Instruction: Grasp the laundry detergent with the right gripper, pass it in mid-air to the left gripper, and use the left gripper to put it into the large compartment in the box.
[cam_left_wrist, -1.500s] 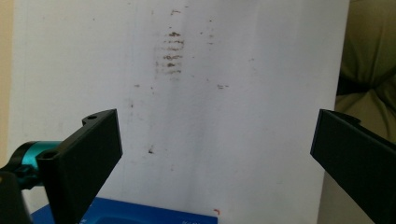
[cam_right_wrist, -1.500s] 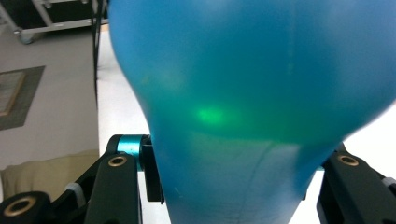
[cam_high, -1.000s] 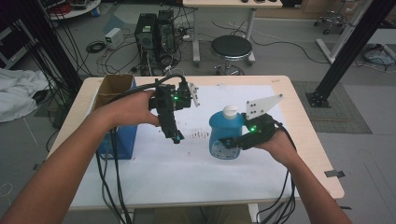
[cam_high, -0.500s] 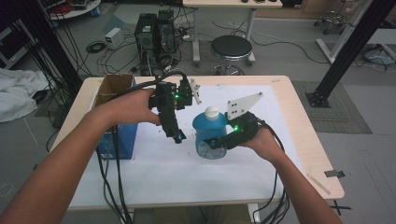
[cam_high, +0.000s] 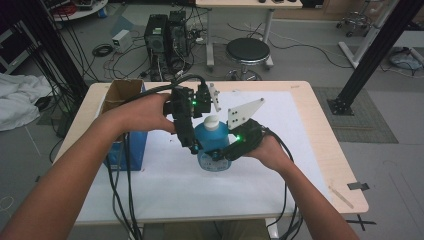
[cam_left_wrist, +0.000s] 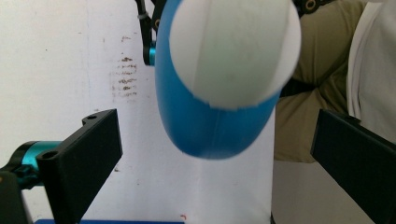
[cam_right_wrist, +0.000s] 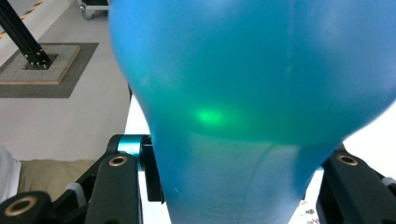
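A blue bottle (cam_high: 212, 147) with a white cap (cam_high: 211, 121) stands upright over the white sheet at the table's middle. My right gripper (cam_high: 220, 152) is shut on its lower body from the right; in the right gripper view the bottle (cam_right_wrist: 252, 93) sits between the jaws of that gripper (cam_right_wrist: 233, 186). My left gripper (cam_high: 192, 145) points downward just left of the bottle and is open. In the left gripper view the cap (cam_left_wrist: 233, 46) and blue shoulder (cam_left_wrist: 210, 130) lie between the wide-apart jaws of that gripper (cam_left_wrist: 217, 126), touching neither.
An open cardboard box (cam_high: 122, 92) with a blue side stands at the table's left. The white sheet (cam_high: 280, 170) covers most of the wooden table (cam_high: 330, 150) and bears small brown marks (cam_left_wrist: 123, 79). Cables trail off the front edge. A stool (cam_high: 247, 50) stands behind.
My right gripper has carried the blue bottle leftward across the sheet until it sits under the left gripper. The left gripper has stayed in place.
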